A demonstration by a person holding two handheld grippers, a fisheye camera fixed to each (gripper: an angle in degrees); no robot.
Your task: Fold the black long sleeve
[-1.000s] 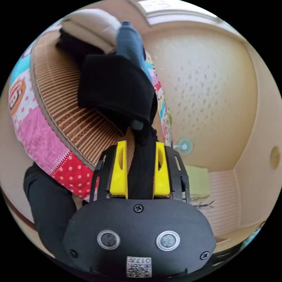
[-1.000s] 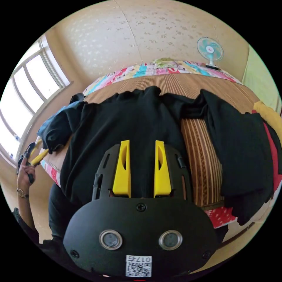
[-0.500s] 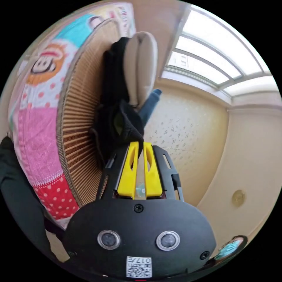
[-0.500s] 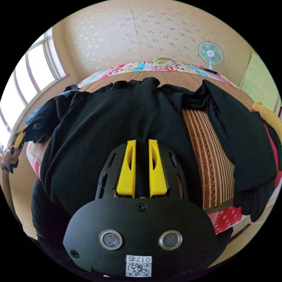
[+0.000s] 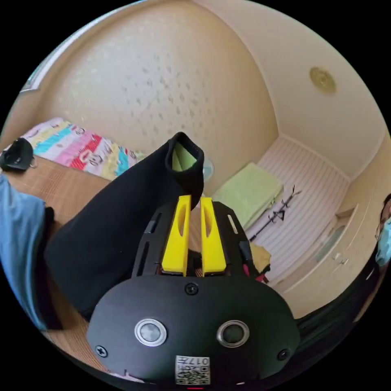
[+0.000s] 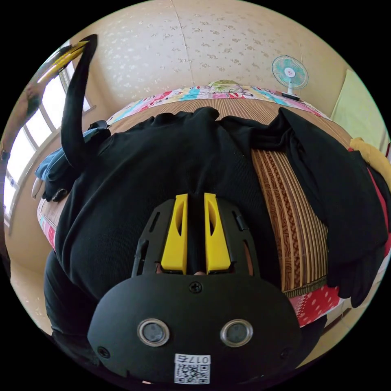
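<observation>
The black long sleeve shirt lies spread on a bamboo mat on the bed. My right gripper is at its near hem, jaws shut with black cloth between them. One sleeve rises steeply at the upper left of the right gripper view, held up by my left gripper. In the left gripper view the left gripper is shut on the sleeve cuff; the sleeve hangs down-left toward the mat. The other sleeve lies bunched to the right.
A second black garment and a yellow one lie at the bed's right end. A blue garment lies at the left end. A patchwork quilt edges the mat; a small fan stands behind. A person stands at the right.
My left gripper has closed on the cuff and lifted the sleeve high above the bed. The right gripper closed on the hem within the last second and has stayed there.
</observation>
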